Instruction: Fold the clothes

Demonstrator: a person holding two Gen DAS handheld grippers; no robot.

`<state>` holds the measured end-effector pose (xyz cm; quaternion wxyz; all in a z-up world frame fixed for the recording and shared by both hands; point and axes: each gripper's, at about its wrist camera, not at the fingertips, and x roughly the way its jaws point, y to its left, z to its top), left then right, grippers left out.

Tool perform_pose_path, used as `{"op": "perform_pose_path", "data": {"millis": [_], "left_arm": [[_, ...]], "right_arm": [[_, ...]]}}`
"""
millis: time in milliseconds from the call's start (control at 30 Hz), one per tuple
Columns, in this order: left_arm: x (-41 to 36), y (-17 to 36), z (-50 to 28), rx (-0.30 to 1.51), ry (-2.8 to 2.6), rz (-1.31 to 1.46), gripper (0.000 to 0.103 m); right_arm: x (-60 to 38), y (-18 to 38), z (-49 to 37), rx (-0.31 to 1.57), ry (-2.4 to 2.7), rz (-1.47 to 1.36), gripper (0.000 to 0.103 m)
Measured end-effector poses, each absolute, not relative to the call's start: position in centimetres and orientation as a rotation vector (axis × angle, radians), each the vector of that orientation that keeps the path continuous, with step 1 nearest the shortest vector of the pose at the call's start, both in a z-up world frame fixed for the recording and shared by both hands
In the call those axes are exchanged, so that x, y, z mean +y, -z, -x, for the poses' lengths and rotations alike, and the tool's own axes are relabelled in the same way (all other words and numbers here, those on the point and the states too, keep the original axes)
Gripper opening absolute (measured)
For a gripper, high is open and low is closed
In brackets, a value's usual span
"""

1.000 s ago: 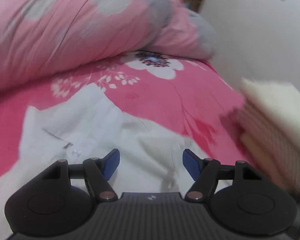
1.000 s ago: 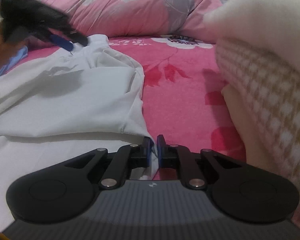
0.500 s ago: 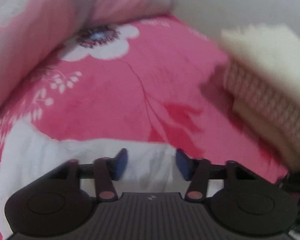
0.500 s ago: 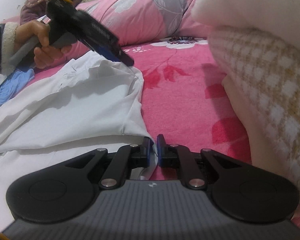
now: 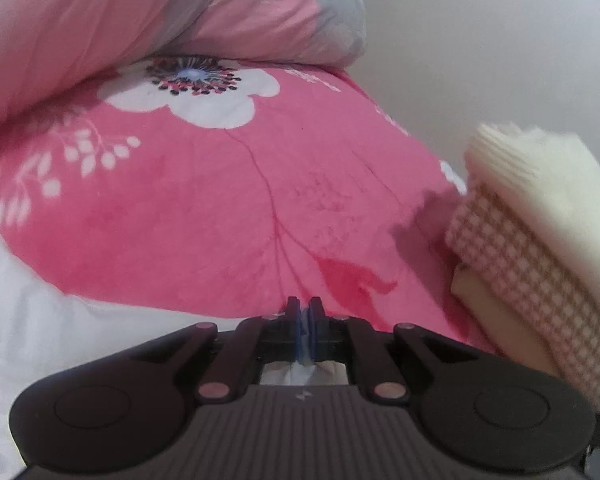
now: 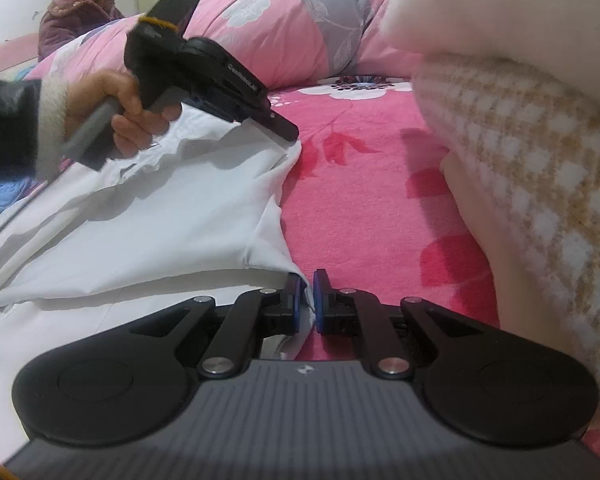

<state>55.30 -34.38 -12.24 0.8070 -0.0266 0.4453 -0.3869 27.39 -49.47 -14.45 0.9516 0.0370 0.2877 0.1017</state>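
Note:
A white shirt (image 6: 148, 216) lies spread on the pink flowered bed cover (image 6: 360, 208). My right gripper (image 6: 307, 300) is shut on the shirt's near right edge, cloth pinched between its blue pads. My left gripper (image 5: 305, 330) is shut on the shirt's far right corner; white cloth (image 5: 300, 374) bunches behind its pads. In the right wrist view the left gripper (image 6: 290, 136) comes in from the left, hand-held, its tip on that corner. The shirt also shows in the left wrist view (image 5: 28, 320) at the lower left.
A stack of folded clothes, cream on top of a checked one (image 5: 540, 264), stands close on the right (image 6: 520, 140). A pink and grey quilt (image 5: 100, 28) is piled at the back. A person in a purple coat (image 6: 80, 4) sits at the far left.
My left gripper has moved right to the shirt's far corner and closed on it. The right gripper has stayed shut on the near edge.

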Motion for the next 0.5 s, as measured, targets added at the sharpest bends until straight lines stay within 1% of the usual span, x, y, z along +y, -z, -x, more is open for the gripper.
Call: {"op": "perform_pose_path", "data": {"millis": [33, 67, 100, 133, 167, 233, 333, 500], "left_arm": [[-34.3, 12.6, -55.5, 0.954, 0.835, 0.083, 0.008], [-34.2, 12.8, -55.7, 0.955, 0.840, 0.113, 0.016], [-34.1, 12.8, -55.8, 0.955, 0.844, 0.146, 0.019], [-33.9, 12.7, -56.0, 0.946, 0.840, 0.172, 0.027], [-33.6, 12.3, -56.0, 0.926, 0.833, 0.187, 0.040], [-32.9, 11.0, -55.8, 0.881, 0.816, 0.206, 0.056], [-31.7, 8.5, -54.8, 0.852, 0.786, 0.193, 0.057], [-32.2, 6.3, -50.8, 0.902, 0.823, -0.017, 0.055]], "right_arm": [[-49.5, 14.4, -27.3, 0.584, -0.200, -0.075, 0.004], [-49.5, 14.4, -27.2, 0.584, -0.194, -0.075, 0.004], [-49.5, 14.5, -27.2, 0.584, -0.189, -0.075, 0.004], [-49.5, 14.4, -27.1, 0.584, -0.189, -0.075, 0.004], [-49.6, 14.4, -27.1, 0.584, -0.189, -0.076, 0.004], [-49.7, 14.5, -27.2, 0.585, -0.191, -0.077, 0.004], [-49.7, 14.5, -27.2, 0.585, -0.192, -0.078, 0.004], [-49.7, 14.4, -27.3, 0.587, -0.192, -0.078, 0.004]]}}
